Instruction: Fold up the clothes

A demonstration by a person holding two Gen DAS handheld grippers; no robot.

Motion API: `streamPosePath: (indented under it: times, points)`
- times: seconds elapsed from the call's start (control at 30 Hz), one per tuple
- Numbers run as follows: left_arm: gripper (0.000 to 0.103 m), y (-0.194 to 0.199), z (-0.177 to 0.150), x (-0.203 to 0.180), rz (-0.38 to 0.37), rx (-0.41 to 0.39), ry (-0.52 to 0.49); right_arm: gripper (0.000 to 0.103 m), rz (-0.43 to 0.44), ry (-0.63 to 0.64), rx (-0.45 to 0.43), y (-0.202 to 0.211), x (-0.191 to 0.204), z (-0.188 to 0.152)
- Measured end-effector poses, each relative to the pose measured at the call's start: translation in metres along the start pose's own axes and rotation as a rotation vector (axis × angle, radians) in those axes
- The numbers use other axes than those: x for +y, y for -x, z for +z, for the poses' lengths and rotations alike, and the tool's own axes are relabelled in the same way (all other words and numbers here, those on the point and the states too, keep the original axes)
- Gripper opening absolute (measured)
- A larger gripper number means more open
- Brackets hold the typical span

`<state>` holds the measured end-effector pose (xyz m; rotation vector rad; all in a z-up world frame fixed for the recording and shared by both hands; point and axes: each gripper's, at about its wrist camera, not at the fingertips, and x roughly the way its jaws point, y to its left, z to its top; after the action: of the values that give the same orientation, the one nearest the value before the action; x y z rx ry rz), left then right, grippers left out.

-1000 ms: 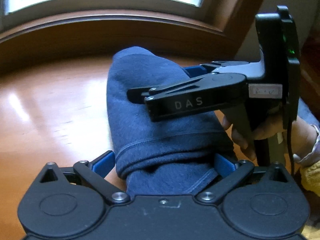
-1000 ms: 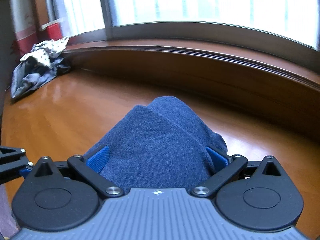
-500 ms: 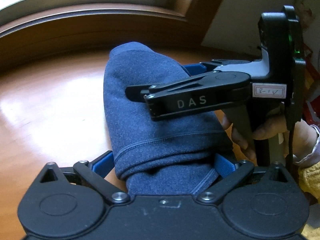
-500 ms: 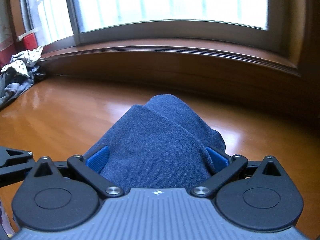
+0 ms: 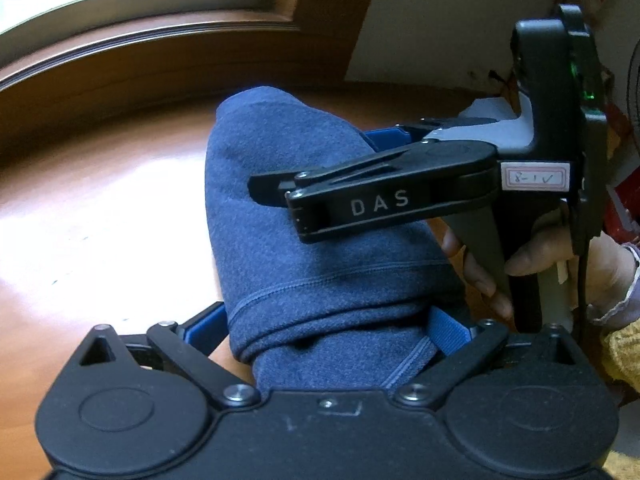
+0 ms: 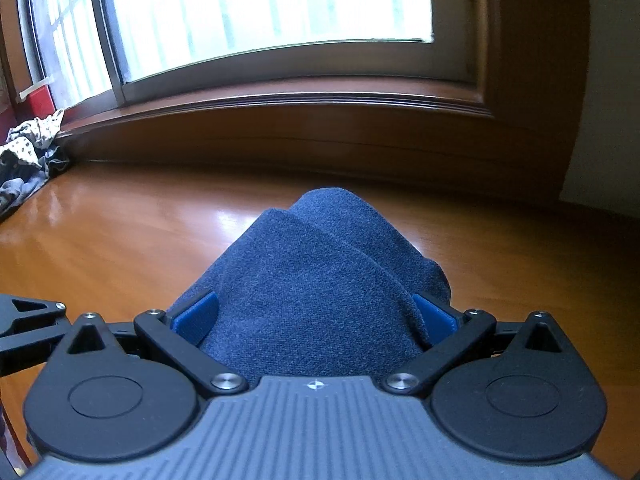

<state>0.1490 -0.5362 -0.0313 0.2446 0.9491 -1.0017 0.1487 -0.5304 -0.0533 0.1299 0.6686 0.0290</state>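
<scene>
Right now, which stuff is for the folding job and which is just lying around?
For the job:
- blue garment
- left tongs, clamped on it
- right tongs, clamped on it

Just lying about:
- crumpled spotted cloth heap by the window
- red item on the sill

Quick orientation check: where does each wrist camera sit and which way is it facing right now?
Left wrist: behind the left gripper, facing along the blue garment toward the window corner; right gripper and hand cross from the right.
Right wrist: behind the right gripper, facing the window over the wooden surface; clothes pile far left.
Shared: the garment, clamped in both jaws.
</scene>
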Motion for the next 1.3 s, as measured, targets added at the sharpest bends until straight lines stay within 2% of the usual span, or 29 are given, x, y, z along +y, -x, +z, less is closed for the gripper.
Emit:
streamPosePath:
  times: [0.23, 0.57, 0.87, 0.97, 1.07, 1.17, 1.27, 1.3]
  points:
    - [0.103, 0.015, 0.000, 0.003, 0.011, -0.004, -0.017, 0.103, 0.014, 0.002, -0.004, 0.017, -0.038, -0.007]
    - [0.103, 0.007, -0.010, 0.025, 0.020, -0.032, -0.021, 0.103, 0.035, 0.013, -0.012, 0.039, -0.087, -0.017]
    - [0.103, 0.001, -0.008, 0.058, 0.019, -0.037, -0.051, 0.103, 0.008, -0.021, -0.026, 0.057, -0.125, -0.026]
    - [0.103, 0.021, -0.015, 0.071, 0.016, -0.037, -0.071, 0.103, -0.017, -0.047, -0.049, 0.061, -0.132, -0.029]
    - [0.103, 0.046, -0.018, 0.099, -0.040, -0.040, -0.079, 0.101, -0.050, -0.087, -0.076, 0.071, -0.137, -0.027]
    - [0.103, 0.083, -0.021, 0.146, -0.105, -0.098, -0.027, 0.097, -0.105, -0.169, -0.140, 0.098, -0.141, -0.027]
    - [0.103, 0.107, -0.021, 0.191, -0.067, -0.125, -0.032, 0.099, -0.133, -0.246, -0.176, 0.133, -0.143, -0.034]
    - [0.103, 0.100, -0.012, 0.196, -0.057, -0.125, -0.043, 0.101, -0.147, -0.277, -0.179, 0.143, -0.142, -0.040]
